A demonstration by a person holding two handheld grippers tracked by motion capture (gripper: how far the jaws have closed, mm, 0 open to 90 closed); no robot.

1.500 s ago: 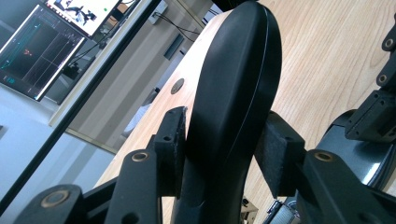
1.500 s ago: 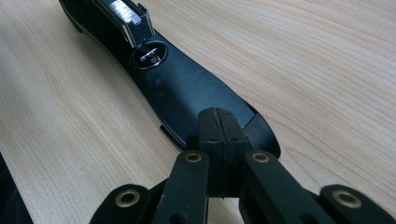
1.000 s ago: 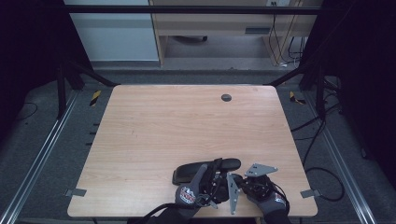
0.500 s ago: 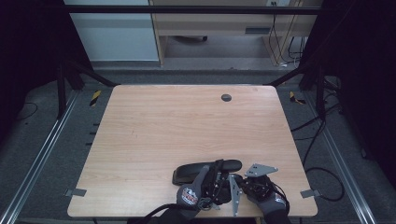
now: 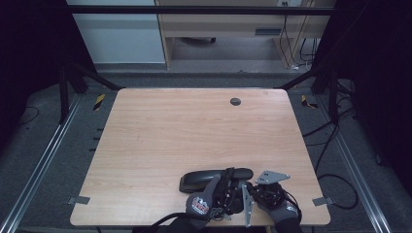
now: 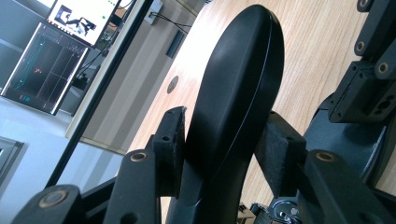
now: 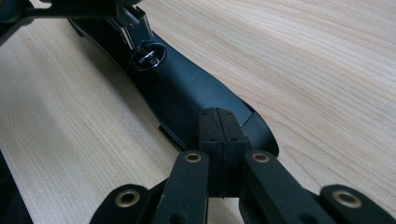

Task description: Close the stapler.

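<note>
High view: long black case (image 5: 214, 177) lies on the table (image 5: 194, 131) near the near edge, right of middle, long axis running roughly parallel to that edge, slightly tilted. Both gloved hands crowd its right half. Left gripper (image 5: 224, 180) comes in from the near side and crosses the case about midway to right of middle. Right gripper (image 5: 248, 187) sits at the case's right end, grey plate (image 5: 272, 176) just beyond it.

Left gripper view: left gripper (image 6: 222, 154) clamped on the case (image 6: 233, 102), pads touching both flanks, case rising away between them on edge toward the far edge of the table.

Right gripper view: right gripper (image 7: 222, 135) with pads pressed together, nothing visibly between them, tips at or touching the rounded end of the case (image 7: 187, 93). Cannot tell if a thin lip is pinched. A metal latch (image 7: 135, 25) and round emblem (image 7: 148, 56) sit farther along the case, under the left gripper (image 7: 65, 9).

Key relation: case axis runs straight away from the right gripper's tips toward the left gripper. Left holds the body, right is nearer the end, so the next move likely works that end or seam while left steadies.
</note>
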